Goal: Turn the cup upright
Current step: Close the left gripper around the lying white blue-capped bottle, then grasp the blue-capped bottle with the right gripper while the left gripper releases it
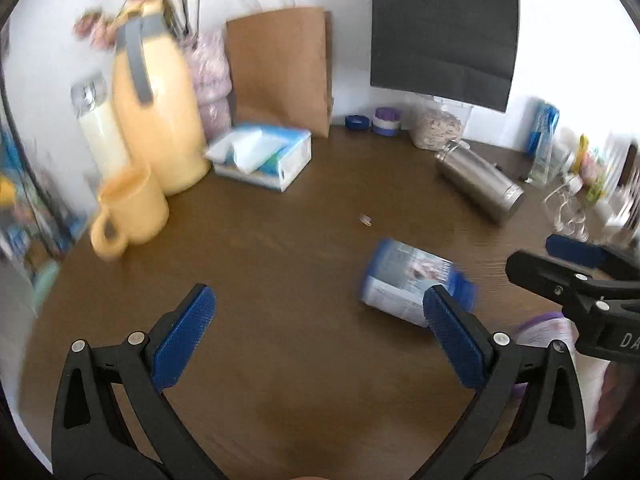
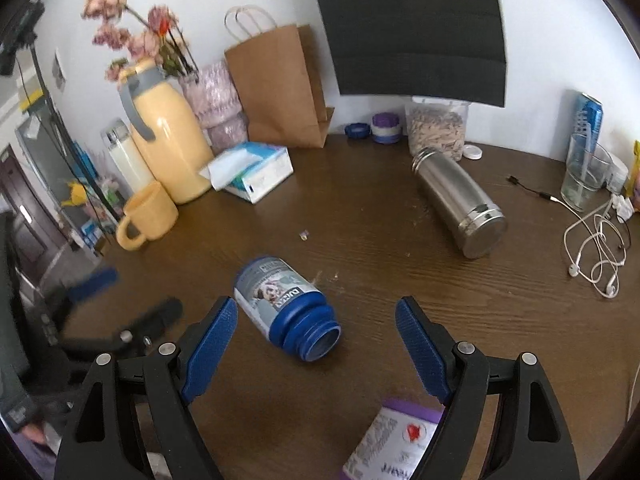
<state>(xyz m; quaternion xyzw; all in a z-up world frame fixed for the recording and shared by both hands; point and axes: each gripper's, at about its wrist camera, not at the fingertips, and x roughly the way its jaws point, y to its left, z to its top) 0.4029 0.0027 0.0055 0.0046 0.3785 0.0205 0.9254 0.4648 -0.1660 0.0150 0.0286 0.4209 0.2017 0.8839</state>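
Observation:
A steel cup (image 2: 459,203) lies on its side on the brown table (image 2: 360,220), far right of middle, mouth toward the back wall; it also shows in the left wrist view (image 1: 480,182). My right gripper (image 2: 316,340) is open and empty, low over the table, well short of the cup, with a blue bottle (image 2: 286,306) lying on its side between its fingers. My left gripper (image 1: 320,336) is open and empty over bare table; the right gripper (image 1: 568,272) shows at its right edge.
A yellow mug (image 2: 148,216), yellow jug (image 2: 168,144), tissue box (image 2: 252,170), paper bag (image 2: 280,84) and jar of flakes (image 2: 438,128) stand at the back. A purple-capped bottle (image 2: 394,440) lies near me. Earphones (image 2: 596,248) and a glass (image 2: 584,170) sit right.

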